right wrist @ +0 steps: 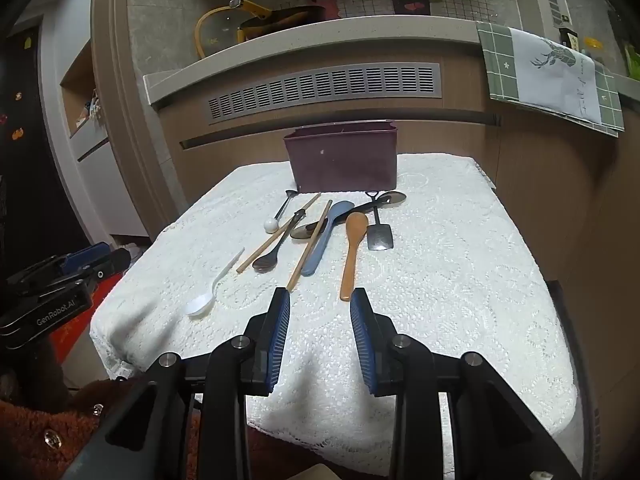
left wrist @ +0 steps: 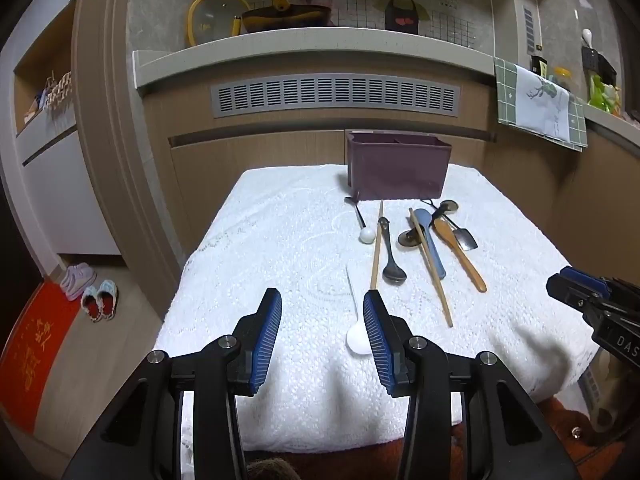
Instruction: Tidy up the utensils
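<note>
the table with its white lace cloth (left wrist: 280, 220) stretched ahead of both tongs and carried everything. at its far end, straight ahead of the right gripper (right wrist: 320, 302) and ahead and to the right of the left gripper (left wrist: 322, 300), stood the dark purple utensil bin (left wrist: 398, 168), upright, with a divider showing inside its rim.

both grippers hung above the near edge of the cloth, each with its jaws spread apart and nothing between them. in the left wrist view the right gripper's black body poked in from the right edge, well apart from the left one.

the utensils lay loose between the tongs and the bin. beyond the right gripper's right finger was the wooden spoon (right wrist: 352, 248), bowl away, and beyond its left finger the blue spoon (right wrist: 326, 236) with a chopstick (right wrist: 308, 248) lying along it. farther left lay a second chopstick (right wrist: 276, 236) crossing a dark metal spoon (right wrist: 276, 252). a small black spatula (right wrist: 378, 228) sat just right of the wooden spoon. a thin spoon with a white ball end (right wrist: 276, 216) lay close to the bin. nearest the left gripper, just inside its right finger, lay the white plastic spoon (left wrist: 357, 336), bowl toward the tongs.
</note>
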The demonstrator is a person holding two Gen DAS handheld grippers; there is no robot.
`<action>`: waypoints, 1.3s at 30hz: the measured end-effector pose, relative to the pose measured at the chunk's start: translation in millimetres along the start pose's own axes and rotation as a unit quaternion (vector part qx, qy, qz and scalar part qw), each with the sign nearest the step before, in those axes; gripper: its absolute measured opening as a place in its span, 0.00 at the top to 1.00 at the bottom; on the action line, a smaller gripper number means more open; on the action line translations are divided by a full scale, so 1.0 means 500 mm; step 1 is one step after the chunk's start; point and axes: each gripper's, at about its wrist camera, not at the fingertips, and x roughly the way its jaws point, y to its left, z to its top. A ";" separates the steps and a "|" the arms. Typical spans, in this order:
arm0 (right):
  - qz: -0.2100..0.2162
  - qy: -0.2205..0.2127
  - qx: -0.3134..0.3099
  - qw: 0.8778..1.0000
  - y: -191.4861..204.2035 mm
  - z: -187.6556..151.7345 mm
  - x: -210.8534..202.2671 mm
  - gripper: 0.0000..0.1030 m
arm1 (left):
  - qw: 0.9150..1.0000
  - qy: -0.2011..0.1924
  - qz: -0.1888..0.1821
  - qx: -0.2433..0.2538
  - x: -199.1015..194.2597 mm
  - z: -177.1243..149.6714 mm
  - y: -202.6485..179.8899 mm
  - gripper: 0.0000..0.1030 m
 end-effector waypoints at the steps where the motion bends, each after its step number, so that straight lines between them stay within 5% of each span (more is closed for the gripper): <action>1: -0.017 0.016 -0.029 0.999 0.010 0.001 0.005 0.71 | 1.000 -0.004 0.000 -0.001 -0.003 0.000 0.000 0.58; 39: -0.007 0.021 -0.013 1.000 0.011 -0.002 0.016 0.71 | 1.000 0.016 -0.003 -0.006 0.012 -0.010 -0.001 0.58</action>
